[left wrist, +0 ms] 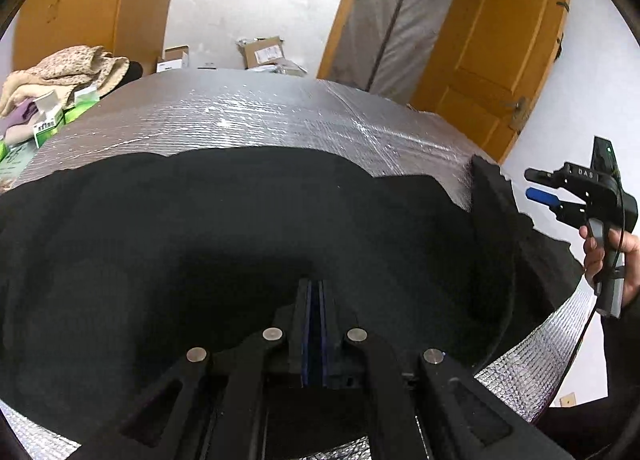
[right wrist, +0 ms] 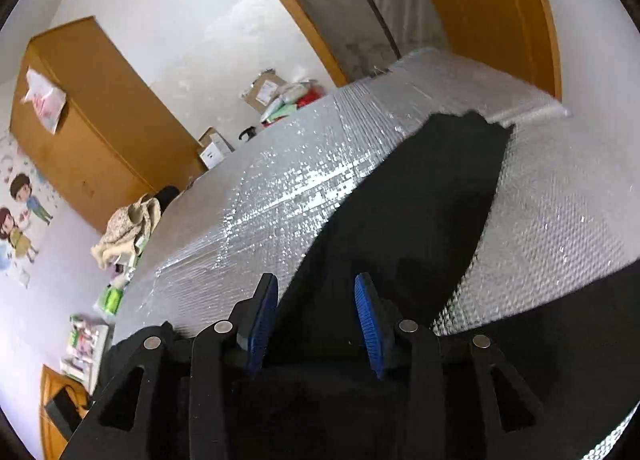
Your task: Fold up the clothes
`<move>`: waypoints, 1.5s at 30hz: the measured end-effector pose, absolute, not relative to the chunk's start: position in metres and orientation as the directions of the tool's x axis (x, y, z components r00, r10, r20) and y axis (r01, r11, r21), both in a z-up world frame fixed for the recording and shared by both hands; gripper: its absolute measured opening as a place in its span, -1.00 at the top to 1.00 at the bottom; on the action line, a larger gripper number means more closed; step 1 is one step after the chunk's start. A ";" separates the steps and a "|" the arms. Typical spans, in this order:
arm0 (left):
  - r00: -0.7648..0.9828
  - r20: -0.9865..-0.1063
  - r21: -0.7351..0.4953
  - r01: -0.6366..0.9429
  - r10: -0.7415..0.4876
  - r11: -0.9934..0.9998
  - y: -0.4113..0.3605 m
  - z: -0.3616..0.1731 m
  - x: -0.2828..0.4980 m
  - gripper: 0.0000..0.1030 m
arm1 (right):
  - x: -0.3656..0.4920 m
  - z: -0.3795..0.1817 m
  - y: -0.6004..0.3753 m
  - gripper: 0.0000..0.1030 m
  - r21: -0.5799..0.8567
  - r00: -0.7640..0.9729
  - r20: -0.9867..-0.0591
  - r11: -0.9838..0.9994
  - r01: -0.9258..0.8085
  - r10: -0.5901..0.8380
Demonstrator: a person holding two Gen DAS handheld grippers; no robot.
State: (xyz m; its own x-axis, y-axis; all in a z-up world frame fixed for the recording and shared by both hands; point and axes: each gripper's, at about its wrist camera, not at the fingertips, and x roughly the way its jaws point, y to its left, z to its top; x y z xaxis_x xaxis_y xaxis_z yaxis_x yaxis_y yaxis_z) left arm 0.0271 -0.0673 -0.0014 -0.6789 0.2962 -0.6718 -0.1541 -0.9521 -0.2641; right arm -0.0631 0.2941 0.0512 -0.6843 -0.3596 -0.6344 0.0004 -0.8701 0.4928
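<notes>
On the silver quilted cover (left wrist: 248,120) that spans the work surface, we see the black garment (left wrist: 200,228) spread wide, with one long part of it (right wrist: 432,196) running away toward the far edge in the right wrist view. Our left gripper (left wrist: 315,292) sits low over the cloth with its fingers pressed together; the fabric is so dark that we cannot tell whether any of it is caught between them. Our right gripper (right wrist: 316,316), held in a hand (left wrist: 608,256) off to the right side, has its blue pads (right wrist: 366,320) standing well apart with nothing between them, poised above the long part of the cloth. The garment looks laid out in a broad sheet, yet its blackness hides any layers, so we cannot judge how many folds it already carries. Whatever fold is in hand, we judge it goes best if we pinch a single clean edge, keep both grippers level, and lay the cloth down without dragging the slick cover. A heap of beige cloth (left wrist: 68,68) and small boxes (left wrist: 48,120) lie beyond the left edge.
</notes>
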 end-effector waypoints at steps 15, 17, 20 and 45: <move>-0.676 -0.659 -0.310 -0.157 0.330 -0.938 -0.071 -0.011 0.025 0.93 | -0.113 0.013 0.239 0.21 0.434 -0.541 -0.757 -0.901 0.004 -0.367; -0.675 -0.657 -0.316 -0.156 0.335 -0.936 -0.073 -0.011 0.025 0.93 | -0.114 0.011 0.244 0.97 0.423 -0.554 -0.759 -0.906 -0.020 -0.342; -0.675 -0.655 -0.324 -0.155 0.340 -0.933 -0.074 -0.011 0.026 0.93 | -0.106 0.016 0.254 0.95 0.455 -0.587 -0.724 -0.891 -0.011 -0.363; -0.612 -0.648 -0.263 -0.381 0.454 -0.887 0.005 0.018 0.032 0.93 | 0.075 0.003 0.334 0.89 0.483 -0.607 -0.740 -0.857 -0.178 -0.290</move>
